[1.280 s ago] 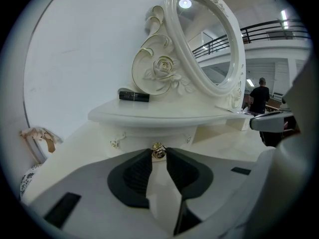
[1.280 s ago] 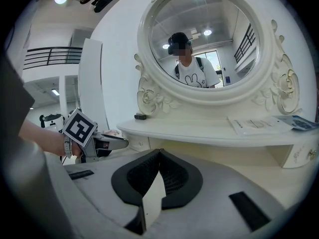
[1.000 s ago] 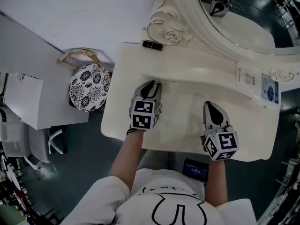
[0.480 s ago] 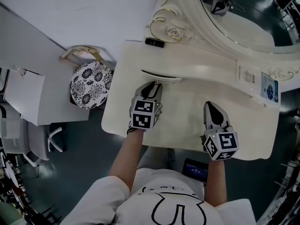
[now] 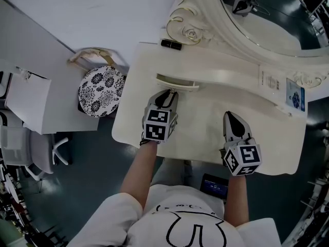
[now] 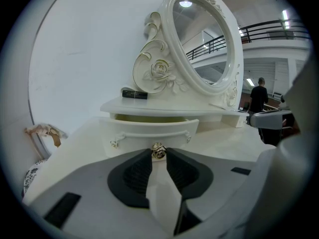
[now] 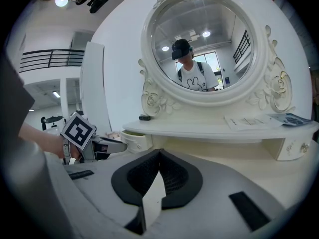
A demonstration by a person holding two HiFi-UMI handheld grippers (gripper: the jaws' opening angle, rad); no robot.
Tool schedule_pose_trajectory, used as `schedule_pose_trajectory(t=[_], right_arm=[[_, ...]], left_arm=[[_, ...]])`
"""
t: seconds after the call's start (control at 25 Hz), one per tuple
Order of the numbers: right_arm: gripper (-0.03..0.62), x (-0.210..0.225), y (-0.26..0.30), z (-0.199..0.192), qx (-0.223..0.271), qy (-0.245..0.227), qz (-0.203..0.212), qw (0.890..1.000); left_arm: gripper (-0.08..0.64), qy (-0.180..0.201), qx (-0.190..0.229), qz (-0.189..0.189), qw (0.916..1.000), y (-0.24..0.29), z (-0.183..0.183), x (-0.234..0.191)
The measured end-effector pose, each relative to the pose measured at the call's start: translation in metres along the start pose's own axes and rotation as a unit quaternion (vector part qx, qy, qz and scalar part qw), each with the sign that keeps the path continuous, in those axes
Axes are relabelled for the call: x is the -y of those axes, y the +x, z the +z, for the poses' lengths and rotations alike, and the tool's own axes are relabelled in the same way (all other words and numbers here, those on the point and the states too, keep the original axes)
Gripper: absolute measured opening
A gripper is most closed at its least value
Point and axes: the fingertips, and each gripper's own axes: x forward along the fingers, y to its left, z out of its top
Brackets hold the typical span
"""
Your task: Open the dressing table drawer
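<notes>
The cream dressing table has a small curved drawer under its raised shelf, standing pulled out a little. In the left gripper view the drawer front carries a small gold knob. My left gripper is shut on that knob, with its tips at the drawer front. To the right, my right gripper rests over the tabletop, its jaws shut with nothing between them. From the right gripper view the drawer shows beside the left gripper.
An oval mirror in an ornate frame stands behind the shelf. A black tube lies at the shelf's left end, leaflets at its right end. A patterned round stool stands left of the table. Another small drawer sits at the right.
The drawer has come further out from under the shelf, with my left gripper still on its knob. The right gripper has kept still.
</notes>
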Motion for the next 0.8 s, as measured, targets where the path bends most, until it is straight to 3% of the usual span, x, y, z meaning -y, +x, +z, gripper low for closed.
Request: schedule_pose_trajectory(t=[0.8], right_arm=[[0.021,-0.009,-0.013,-0.003,0.003,-0.004,0.01,1.0]], left_arm=[[0.107,0.0,-0.006,0.002,1.0,-0.015,-0.013,0.005]])
